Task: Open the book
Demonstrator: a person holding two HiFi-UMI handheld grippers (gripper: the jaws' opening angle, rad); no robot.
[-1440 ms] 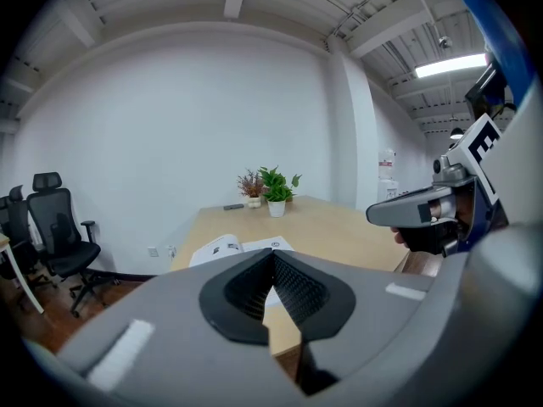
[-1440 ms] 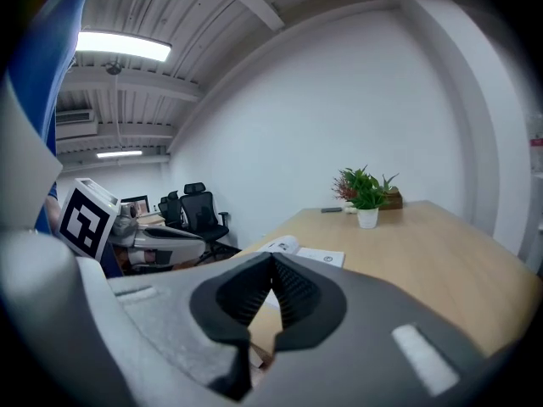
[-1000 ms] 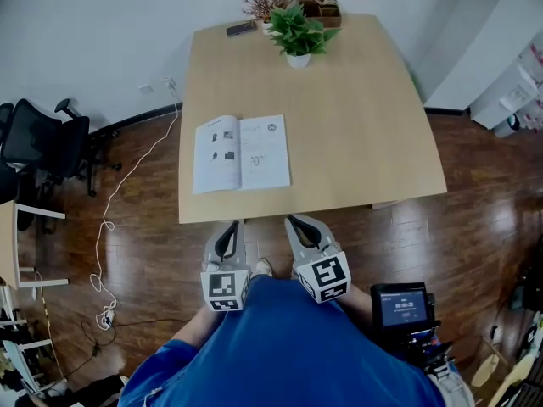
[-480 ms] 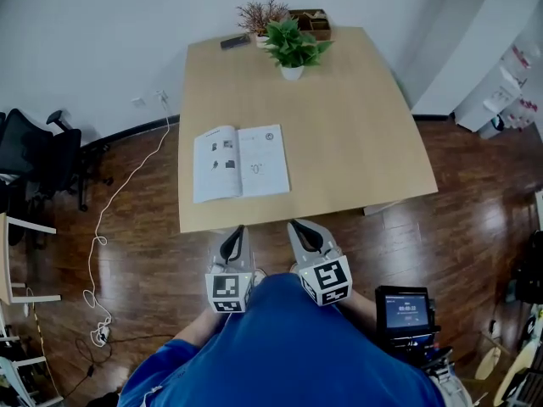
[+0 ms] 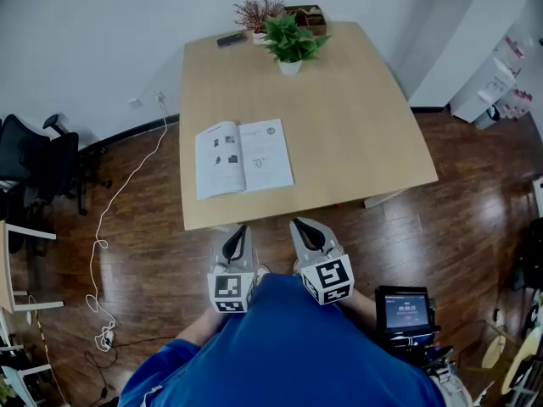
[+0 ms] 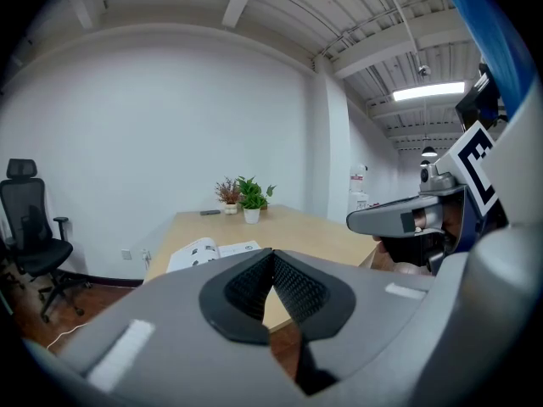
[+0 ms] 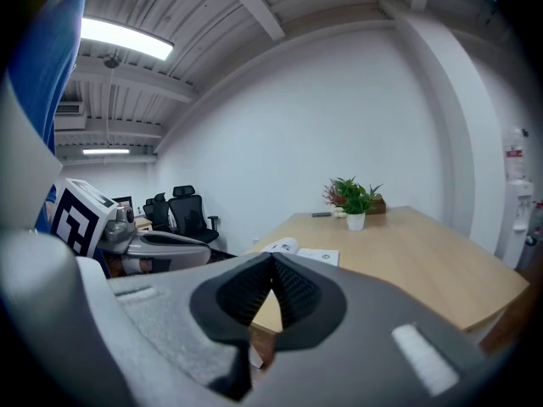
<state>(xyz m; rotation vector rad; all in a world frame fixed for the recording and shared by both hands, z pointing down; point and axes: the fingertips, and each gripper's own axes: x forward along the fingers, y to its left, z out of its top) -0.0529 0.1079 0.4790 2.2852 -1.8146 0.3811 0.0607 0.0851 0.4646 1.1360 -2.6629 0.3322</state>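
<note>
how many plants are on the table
2. A green plant in a white pot stands near the far edge of the table; a reddish dried plant stands just behind it, to its left, by a brown box. None looks hidden.

No legible text (book (image 5: 243, 157) print too small).

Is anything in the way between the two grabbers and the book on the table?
No, nothing visible. The left gripper and right gripper, both shut, hang short of the near edge of the table. Only bare tabletop lies between that edge and the book, which lies open. The potted plant stands at the far end.
</note>
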